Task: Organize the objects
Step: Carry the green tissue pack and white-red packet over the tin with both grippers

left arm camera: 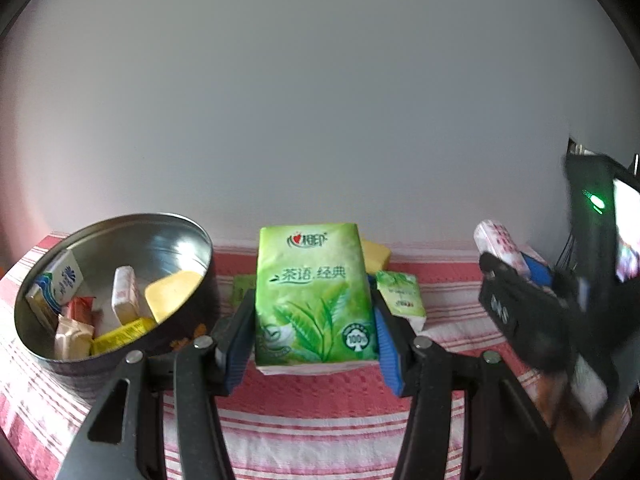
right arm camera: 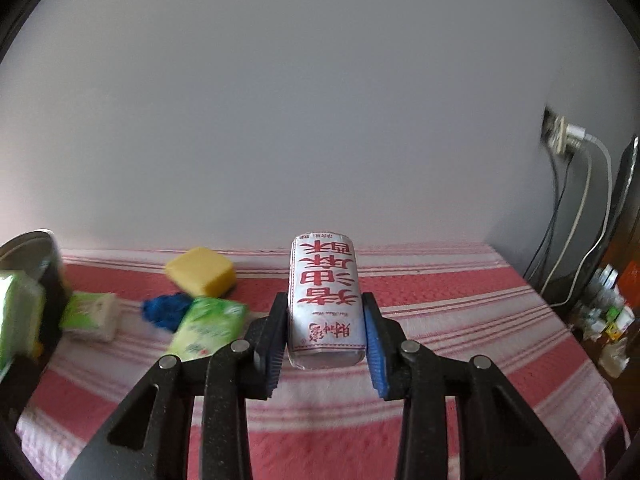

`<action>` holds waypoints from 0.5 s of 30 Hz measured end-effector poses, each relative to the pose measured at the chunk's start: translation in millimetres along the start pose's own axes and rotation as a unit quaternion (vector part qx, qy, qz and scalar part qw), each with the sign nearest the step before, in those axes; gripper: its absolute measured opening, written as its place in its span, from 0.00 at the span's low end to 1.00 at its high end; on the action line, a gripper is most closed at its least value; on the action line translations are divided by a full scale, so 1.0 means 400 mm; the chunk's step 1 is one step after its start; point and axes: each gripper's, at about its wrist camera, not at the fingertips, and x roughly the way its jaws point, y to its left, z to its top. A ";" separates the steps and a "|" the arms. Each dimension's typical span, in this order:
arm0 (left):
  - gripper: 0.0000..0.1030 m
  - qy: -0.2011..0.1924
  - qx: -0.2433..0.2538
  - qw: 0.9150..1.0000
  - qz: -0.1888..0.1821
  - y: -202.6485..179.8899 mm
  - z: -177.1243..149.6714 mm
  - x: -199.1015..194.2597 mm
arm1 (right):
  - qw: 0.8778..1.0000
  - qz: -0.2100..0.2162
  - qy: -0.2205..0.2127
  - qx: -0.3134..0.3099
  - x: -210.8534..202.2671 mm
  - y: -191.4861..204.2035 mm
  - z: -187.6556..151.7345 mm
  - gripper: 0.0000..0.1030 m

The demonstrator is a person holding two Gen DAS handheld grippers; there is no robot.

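Striped tablecloth [left arm camera: 320, 432] was half-cleared: tin [left arm camera: 168, 224] already held several packets (more lay beside it), left gripper [left arm camera: 316, 332] clamped a green tissue pack [left arm camera: 316, 292], right gripper [right arm camera: 325, 332] a white packet [right arm camera: 325, 300].

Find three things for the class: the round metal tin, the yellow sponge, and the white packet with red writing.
round metal tin [left arm camera: 176, 222]: left wrist view, on its back rim.
yellow sponge [right arm camera: 200, 270]: right wrist view, on its top face.
white packet with red writing [right arm camera: 325, 300]: right wrist view, on its printed front.
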 end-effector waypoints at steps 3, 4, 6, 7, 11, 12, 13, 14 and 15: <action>0.51 -0.013 0.004 1.000 0.001 0.024 0.004 -0.016 | 1.000 0.003 -0.012 0.003 -0.051 0.021 -0.020 0.36; 0.51 -0.018 0.007 1.000 0.003 0.032 0.005 -0.020 | 1.000 0.005 -0.016 0.006 -0.056 0.039 -0.024 0.37; 0.51 -0.026 0.013 1.000 0.009 0.047 0.005 -0.026 | 1.000 0.009 -0.021 0.009 -0.081 0.055 -0.018 0.37; 0.51 -0.028 0.015 0.999 0.011 0.058 0.006 -0.027 | 1.000 0.012 -0.025 0.010 -0.091 0.073 -0.016 0.37; 0.51 -0.029 0.013 0.999 0.020 0.100 0.015 -0.023 | 0.999 0.029 -0.031 0.012 -0.111 0.110 -0.022 0.37; 0.51 -0.029 0.009 0.999 0.021 0.113 0.020 -0.023 | 0.999 0.033 -0.033 0.011 -0.114 0.113 -0.023 0.37; 0.51 -0.029 0.005 0.999 0.022 0.124 0.024 -0.023 | 0.999 0.037 -0.035 0.010 -0.116 0.121 -0.022 0.37; 0.51 -0.030 0.002 0.999 0.023 0.136 0.027 -0.025 | 0.998 0.041 -0.037 0.010 -0.119 0.129 -0.022 0.37; 0.51 -0.033 0.001 0.999 0.025 0.147 0.031 -0.028 | 0.998 0.045 -0.040 0.011 -0.124 0.136 -0.022 0.37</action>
